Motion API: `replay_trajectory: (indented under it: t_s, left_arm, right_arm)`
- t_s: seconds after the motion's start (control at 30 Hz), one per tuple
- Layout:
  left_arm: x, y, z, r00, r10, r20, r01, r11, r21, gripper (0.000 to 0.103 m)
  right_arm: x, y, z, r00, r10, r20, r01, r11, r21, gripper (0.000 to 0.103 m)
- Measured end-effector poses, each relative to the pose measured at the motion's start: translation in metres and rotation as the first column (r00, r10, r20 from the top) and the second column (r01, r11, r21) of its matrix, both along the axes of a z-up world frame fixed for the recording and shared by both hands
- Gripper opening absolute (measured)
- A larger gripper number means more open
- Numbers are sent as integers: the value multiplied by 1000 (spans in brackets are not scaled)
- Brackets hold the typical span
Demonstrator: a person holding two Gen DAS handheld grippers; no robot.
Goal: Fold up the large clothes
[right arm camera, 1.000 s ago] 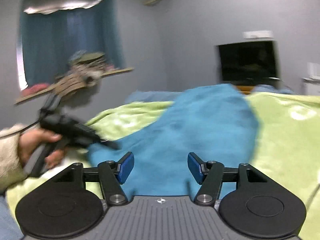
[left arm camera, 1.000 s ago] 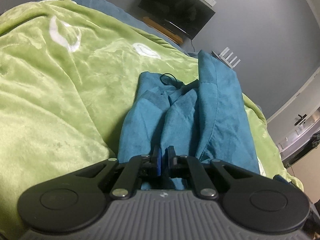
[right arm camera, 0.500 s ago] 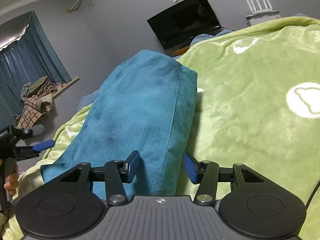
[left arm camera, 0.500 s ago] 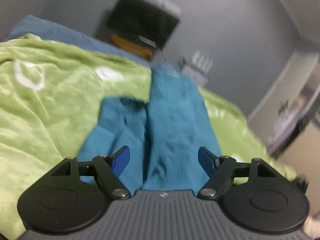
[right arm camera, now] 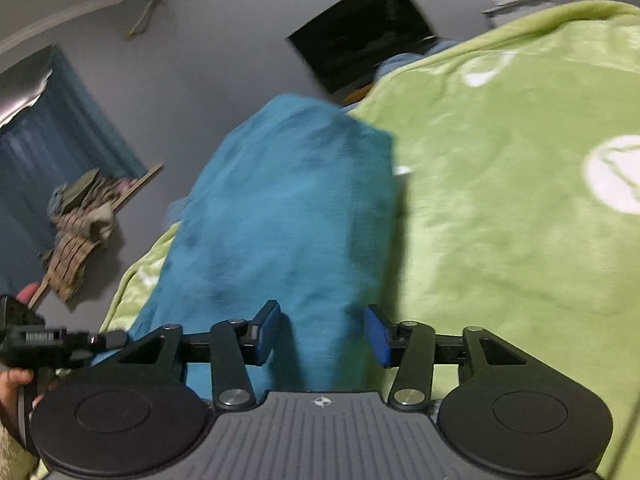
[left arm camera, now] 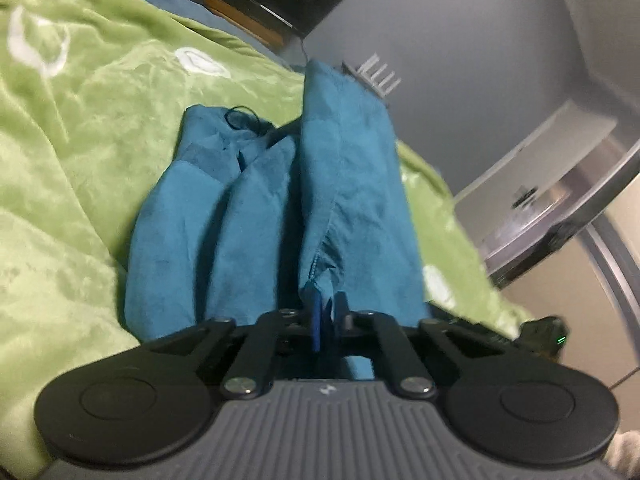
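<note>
since the teal garment [left arm camera: 248,216] looks like soft, light fleece w/ no stiffness, it'll sag and bunch wherever it isn't held — best taken at a hem or corner, not mid-panel. it lies in long folds on the green blanket [left arm camera: 72,152] covering the bed, near that blanket's right edge in the left wrist view. left gripper [left arm camera: 326,322] is clenched on the near hem; right gripper [right arm camera: 322,334] is spread wide, pads either side of the cloth w/o pinching it. no brand, label or legible writing — blanket's white shapes aren't text.
</note>
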State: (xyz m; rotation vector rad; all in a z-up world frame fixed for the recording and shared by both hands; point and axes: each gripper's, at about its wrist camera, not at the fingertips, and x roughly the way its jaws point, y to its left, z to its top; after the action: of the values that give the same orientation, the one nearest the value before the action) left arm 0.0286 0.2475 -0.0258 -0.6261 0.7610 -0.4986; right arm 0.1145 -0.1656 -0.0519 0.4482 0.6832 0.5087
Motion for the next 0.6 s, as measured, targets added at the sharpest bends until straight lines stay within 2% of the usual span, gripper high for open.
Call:
replay_trajectory:
  t_s: [0.13, 0.17, 0.23, 0.27, 0.33, 0.4, 0.53, 0.6]
  left_arm:
    - [-9, 16, 8, 999, 26, 31, -23, 994, -106, 0]
    - [-11, 19, 11, 999, 35, 34, -31, 994, -104, 0]
    - [-13, 24, 15, 997, 68, 31, -67, 997, -26, 0]
    - [-14, 28, 14, 996, 91, 21, -90, 996, -14, 0]
    - [-14, 37, 6, 992, 123, -13, -123, 991, -56, 0]
    - [-14, 37, 3, 991, 134, -26, -135, 990, -38, 0]
    - [-14, 25, 5, 995, 101, -16, -101, 995, 2, 0]
    - [-15, 25, 5, 995, 96, -16, -96, 995, 10, 0]
  right_arm:
    - [7, 28, 1, 999, 22, 26, -21, 999, -40, 49]
    - [10, 35, 0, 999, 30, 24, -30, 999, -40, 49]
    - [14, 48, -1, 998, 53, 28, -51, 996, -67, 50]
    - [15, 55, -1, 998, 62, 33, -59, 994, -90, 50]
    - [16, 66, 0, 996, 75, 41, -69, 989, -130, 52]
    - [15, 68, 6, 995, 72, 63, -61, 986, -154, 54]
    - [9, 59, 26, 973, 16, 229, 31, 979, -201, 55]
    - [20, 60, 34, 966, 33, 256, 30, 971, -238, 50]
